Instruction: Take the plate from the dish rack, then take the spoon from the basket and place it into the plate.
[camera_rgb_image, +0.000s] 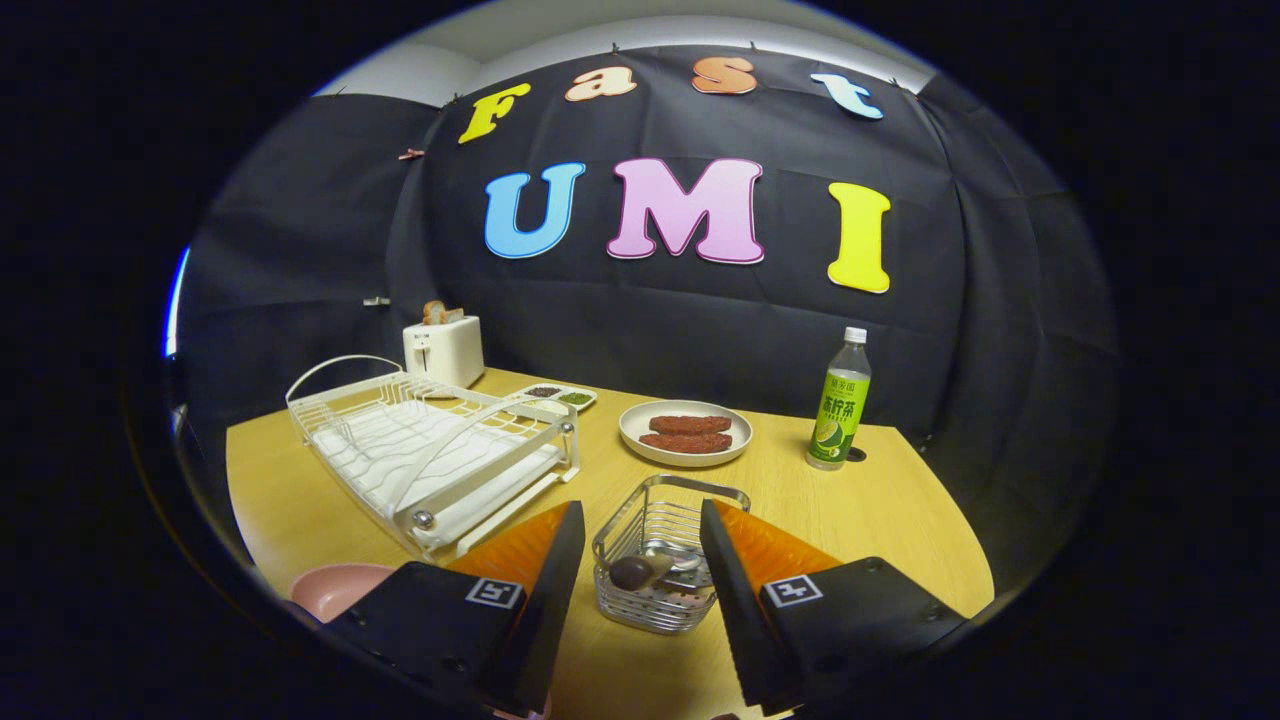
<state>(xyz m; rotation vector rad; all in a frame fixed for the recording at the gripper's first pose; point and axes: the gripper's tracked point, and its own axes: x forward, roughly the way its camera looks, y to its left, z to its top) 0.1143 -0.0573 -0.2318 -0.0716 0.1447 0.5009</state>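
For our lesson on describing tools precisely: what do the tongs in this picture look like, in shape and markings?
The tongs have two flat, wedge-shaped fingers that taper forward, with ribbed inner faces. Each finger sits on a blocky black housing with small screws and a square white tag bearing a black pattern. They stand open either side of the wire basket.

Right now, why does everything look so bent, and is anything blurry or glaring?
In the gripper view the fisheye lens bows the table edge and dish rack; the open gripper, framing the basket, looms large; light is dim and even, with soft glints on basket wire and bottle; nothing is notably blurred.
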